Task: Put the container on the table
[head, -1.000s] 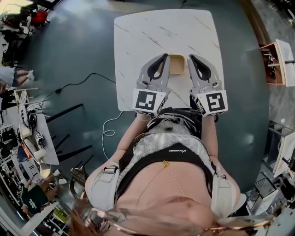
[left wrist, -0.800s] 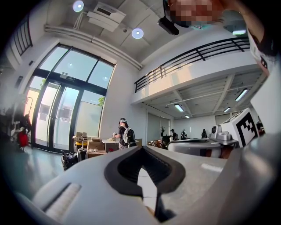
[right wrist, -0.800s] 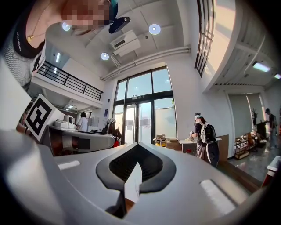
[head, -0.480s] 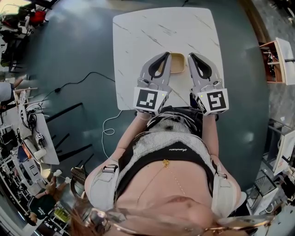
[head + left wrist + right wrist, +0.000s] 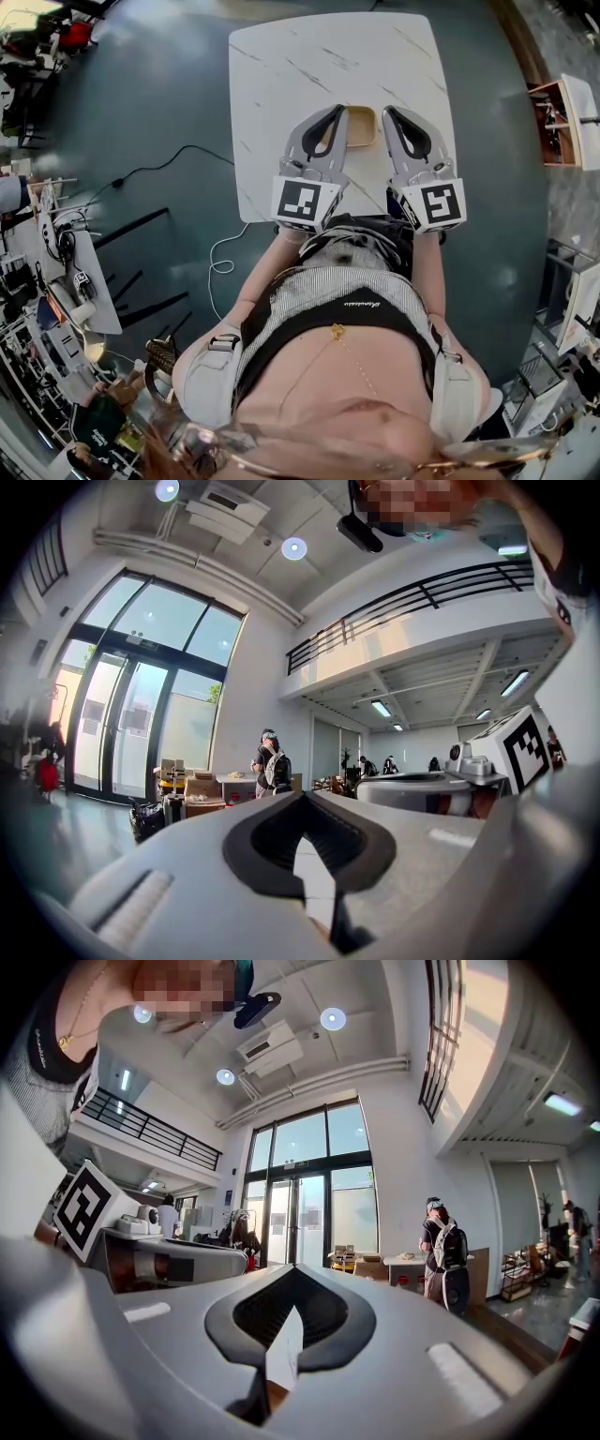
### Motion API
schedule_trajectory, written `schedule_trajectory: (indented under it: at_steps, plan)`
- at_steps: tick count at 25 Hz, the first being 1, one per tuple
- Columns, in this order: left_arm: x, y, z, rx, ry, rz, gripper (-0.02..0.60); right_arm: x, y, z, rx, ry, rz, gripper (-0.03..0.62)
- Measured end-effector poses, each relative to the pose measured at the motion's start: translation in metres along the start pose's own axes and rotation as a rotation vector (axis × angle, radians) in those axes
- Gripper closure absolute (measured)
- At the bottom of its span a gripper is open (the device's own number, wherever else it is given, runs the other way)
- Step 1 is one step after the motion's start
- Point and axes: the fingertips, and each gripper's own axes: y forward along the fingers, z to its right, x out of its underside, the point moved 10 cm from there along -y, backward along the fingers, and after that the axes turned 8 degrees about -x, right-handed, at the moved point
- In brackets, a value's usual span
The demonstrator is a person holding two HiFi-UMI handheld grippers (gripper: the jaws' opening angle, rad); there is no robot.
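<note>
A shallow tan container [image 5: 362,128] rests on the white marble table [image 5: 309,56], near its front edge. My left gripper [image 5: 337,111] lies just left of it and my right gripper [image 5: 387,112] just right of it, both close beside its walls. Each pair of jaws meets at the tips, shut with nothing gripped that I can see. In the left gripper view the left gripper [image 5: 302,797] shows only white tabletop and a sliver of tan through its loop. The right gripper [image 5: 291,1269] shows the same in its own view.
A black cable [image 5: 159,169] and a white one [image 5: 220,267] trail on the dark floor left of the table. A wooden shelf [image 5: 560,127] stands at the right. A cluttered bench [image 5: 66,272] is far left. A person with a backpack [image 5: 441,1251] stands in the hall beyond.
Both grippers and the container stay where they were; only the head view has shifted a little.
</note>
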Motion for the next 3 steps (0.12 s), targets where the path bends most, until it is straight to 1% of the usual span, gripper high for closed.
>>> schedule_trajectory:
  at_steps: [3]
  plan:
    - [0.0001, 0.0003, -0.0009, -0.001, -0.002, -0.003, 0.581, -0.0001, 0.0009, -0.0004, 0.001, 0.004, -0.006, 0.568]
